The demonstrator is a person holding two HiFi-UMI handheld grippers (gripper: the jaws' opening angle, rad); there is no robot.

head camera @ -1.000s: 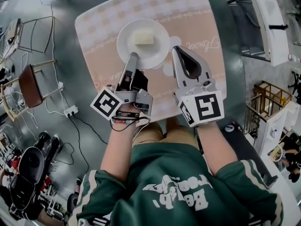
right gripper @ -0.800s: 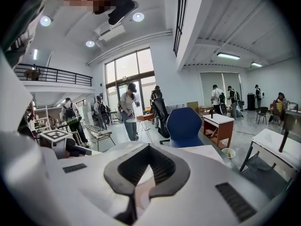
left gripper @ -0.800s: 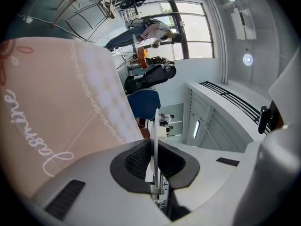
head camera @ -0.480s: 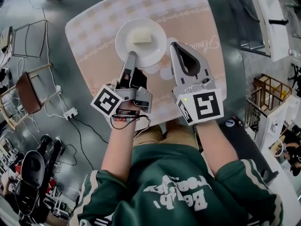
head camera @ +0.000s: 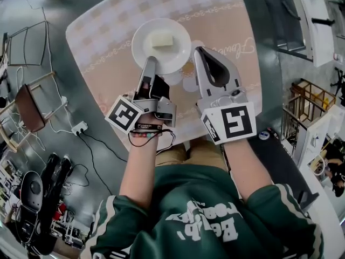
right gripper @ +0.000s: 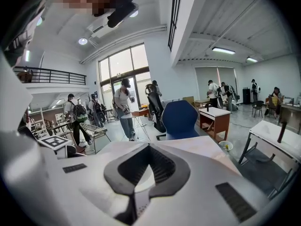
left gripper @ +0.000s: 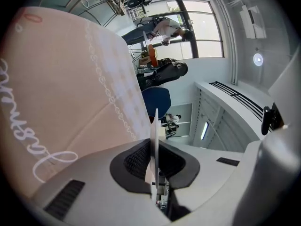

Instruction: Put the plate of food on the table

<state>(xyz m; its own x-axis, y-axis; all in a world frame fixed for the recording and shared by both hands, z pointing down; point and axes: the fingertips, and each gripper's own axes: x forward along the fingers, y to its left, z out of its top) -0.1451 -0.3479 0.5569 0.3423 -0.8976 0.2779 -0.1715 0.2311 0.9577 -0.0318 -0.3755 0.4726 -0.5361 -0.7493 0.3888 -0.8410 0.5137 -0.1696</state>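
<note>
A white plate point(head camera: 172, 55) carrying a pale block of food point(head camera: 161, 39) is over the pink checked tablecloth of the table point(head camera: 226, 26). My left gripper point(head camera: 149, 63) is shut on the plate's near rim. In the left gripper view that rim point(left gripper: 155, 124) runs edge-on as a thin white line between the dark pads point(left gripper: 138, 160), with the tablecloth point(left gripper: 61, 93) to the left. I cannot tell whether the plate rests on the cloth. My right gripper point(head camera: 199, 52) is shut and empty, its tips just beside the plate's right rim; its tips point(right gripper: 149, 147) meet in the right gripper view.
A brown chair point(head camera: 27, 104) and a power strip point(head camera: 80, 127) are on the floor at the left. A white desk point(head camera: 310, 20) and a wooden crate point(head camera: 308, 112) stand at the right. A blue chair point(right gripper: 181, 119) and several people are beyond the table.
The view has swung, so the table sits a little further left and up in frame. Both grippers and the plate keep the same places relative to each other.
</note>
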